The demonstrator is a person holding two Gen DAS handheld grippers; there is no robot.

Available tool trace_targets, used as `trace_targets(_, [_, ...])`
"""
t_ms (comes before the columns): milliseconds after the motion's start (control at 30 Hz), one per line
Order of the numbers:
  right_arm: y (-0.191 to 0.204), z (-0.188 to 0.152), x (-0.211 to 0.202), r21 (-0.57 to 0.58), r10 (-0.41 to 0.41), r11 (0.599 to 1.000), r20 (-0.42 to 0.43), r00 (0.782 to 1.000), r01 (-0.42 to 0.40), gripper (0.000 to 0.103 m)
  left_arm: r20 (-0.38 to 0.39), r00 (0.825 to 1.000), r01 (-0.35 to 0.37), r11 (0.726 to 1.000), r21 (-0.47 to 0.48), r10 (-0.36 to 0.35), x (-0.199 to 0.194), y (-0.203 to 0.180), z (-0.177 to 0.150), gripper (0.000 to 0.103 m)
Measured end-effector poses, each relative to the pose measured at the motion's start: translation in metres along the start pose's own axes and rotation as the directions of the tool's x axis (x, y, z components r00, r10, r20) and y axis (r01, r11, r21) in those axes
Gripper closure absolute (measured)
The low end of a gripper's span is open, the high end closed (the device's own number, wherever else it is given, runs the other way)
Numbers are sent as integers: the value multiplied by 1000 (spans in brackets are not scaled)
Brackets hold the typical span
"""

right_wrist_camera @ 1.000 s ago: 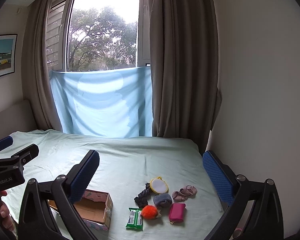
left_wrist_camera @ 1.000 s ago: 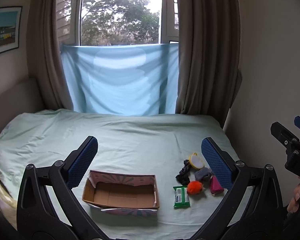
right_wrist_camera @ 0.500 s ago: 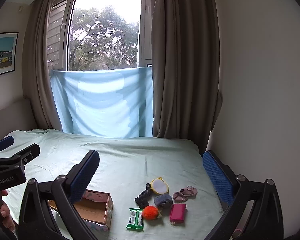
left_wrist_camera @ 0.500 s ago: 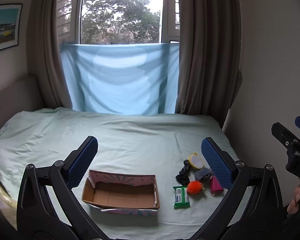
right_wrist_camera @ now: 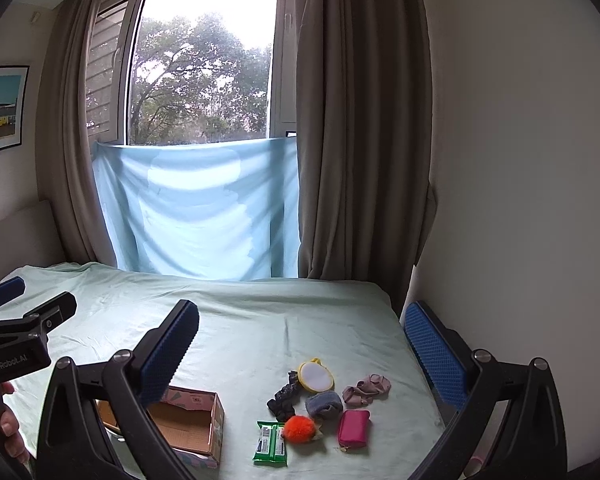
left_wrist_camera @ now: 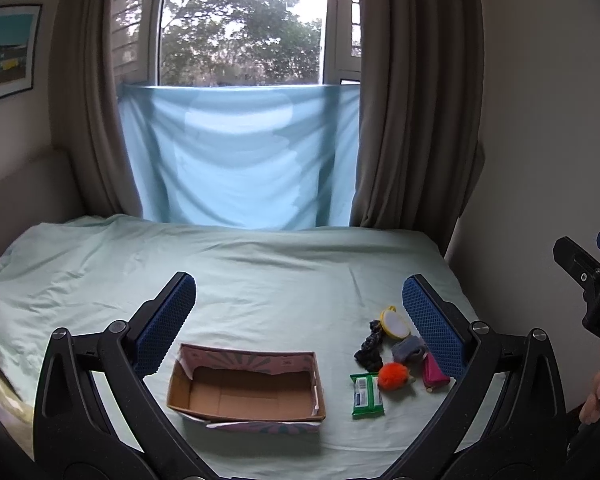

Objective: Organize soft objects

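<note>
An empty open cardboard box (left_wrist_camera: 246, 390) (right_wrist_camera: 188, 426) lies on the pale green bed. To its right sits a cluster of small things: a green wipes pack (left_wrist_camera: 366, 394) (right_wrist_camera: 271, 442), an orange pom-pom (left_wrist_camera: 392, 375) (right_wrist_camera: 299, 429), a pink pouch (left_wrist_camera: 434, 374) (right_wrist_camera: 354, 428), a grey sock ball (left_wrist_camera: 408, 349) (right_wrist_camera: 323, 404), a black scrunchie (left_wrist_camera: 370, 348) (right_wrist_camera: 284, 396), a round yellow-rimmed mirror (left_wrist_camera: 396, 323) (right_wrist_camera: 316, 374) and pink socks (right_wrist_camera: 366, 389). My left gripper (left_wrist_camera: 300, 320) and right gripper (right_wrist_camera: 304, 348) are both open, empty and held well above the bed.
The bed (left_wrist_camera: 260, 272) reaches a window with a blue sheet (left_wrist_camera: 240, 156) and brown curtains (right_wrist_camera: 360, 140). A wall (right_wrist_camera: 520, 160) runs close along the bed's right edge. A framed picture (left_wrist_camera: 4, 52) hangs at left.
Both grippers have drifted very slightly; the scene has shifted a little in each view. Nothing on the bed has moved.
</note>
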State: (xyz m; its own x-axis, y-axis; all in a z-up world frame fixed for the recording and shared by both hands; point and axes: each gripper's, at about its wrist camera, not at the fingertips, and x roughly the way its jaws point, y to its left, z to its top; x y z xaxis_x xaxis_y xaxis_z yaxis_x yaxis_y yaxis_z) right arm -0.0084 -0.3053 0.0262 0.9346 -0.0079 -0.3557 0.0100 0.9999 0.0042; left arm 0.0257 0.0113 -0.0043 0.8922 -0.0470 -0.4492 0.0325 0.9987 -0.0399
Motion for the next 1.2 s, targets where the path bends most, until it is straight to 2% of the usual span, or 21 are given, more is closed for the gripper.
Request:
trace_targets(233, [-3, 4, 10, 45, -32, 998, -18, 999, 32, 0, -64, 994, 91, 995, 28, -89, 28, -7, -4, 0])
trace_targets(467, [-23, -4, 35, 53, -74, 995, -79, 994, 79, 0, -170, 975, 150, 989, 12, -146, 61, -37, -30, 0])
trace_targets(600, [-40, -12, 58, 38, -72, 996, -124, 990, 78, 0, -233, 960, 166, 986, 32, -154, 85, -64, -49, 0])
trace_targets(767, [-64, -28, 99, 22, -18, 1000, -174, 985, 22, 0, -292, 948, 148, 987, 58, -125, 121, -104, -71, 0])
trace_targets(933, [-82, -57, 155, -12, 61, 998, -252, 966, -67, 0, -387, 919, 118, 991, 70, -83, 177, -138, -116, 0])
trace_targets(1000, [-88, -76, 182, -23, 87, 995, -286, 954, -97, 0, -431, 900, 110, 991, 74, -67, 203, -147, -138, 0])
trace_targets(1133, [-97, -117, 237, -41, 120, 989, -360, 925, -144, 0, -472, 880, 92, 994, 64, -51, 250, -157, -182, 0])
trace_targets(1200, [-98, -143, 265, -52, 141, 983, -392, 909, -175, 0, -505, 862, 88, 994, 69, -42, 277, -162, -207, 1])
